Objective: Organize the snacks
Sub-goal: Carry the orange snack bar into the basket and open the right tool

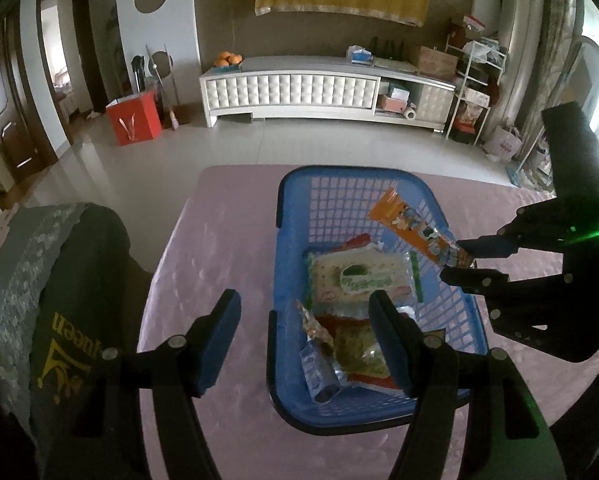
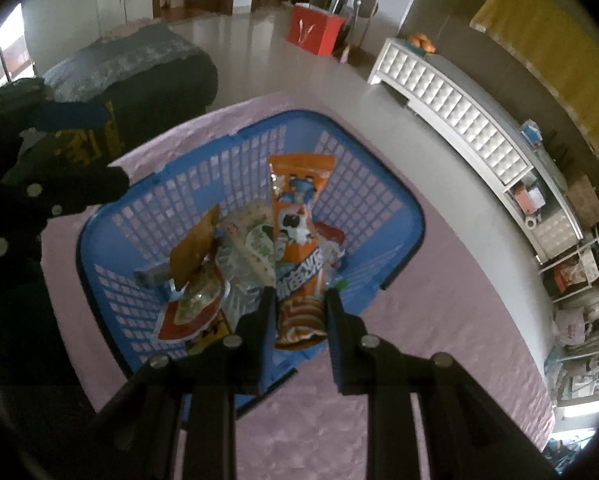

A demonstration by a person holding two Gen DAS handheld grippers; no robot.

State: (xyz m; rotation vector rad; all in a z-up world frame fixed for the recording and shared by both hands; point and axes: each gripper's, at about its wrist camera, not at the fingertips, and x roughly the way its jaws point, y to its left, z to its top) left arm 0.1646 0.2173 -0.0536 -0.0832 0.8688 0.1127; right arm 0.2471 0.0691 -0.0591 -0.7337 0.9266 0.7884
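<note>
Yellow "queen" lettering with crown emblem, upside down on dark chair cover [image 1: 71, 320], snack labels unreadable

Bare tablecloth [image 1: 219, 240] left of snack-filled basket [image 1: 283, 200].

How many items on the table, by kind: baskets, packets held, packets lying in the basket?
Baskets: 1, the blue basket.
Packets held: 1, the orange packet, clamped in the right gripper over the basket.
Packets lying in the basket: at least 4 tellable; they overlap, so there may be more.
Total: at least 6.
</note>
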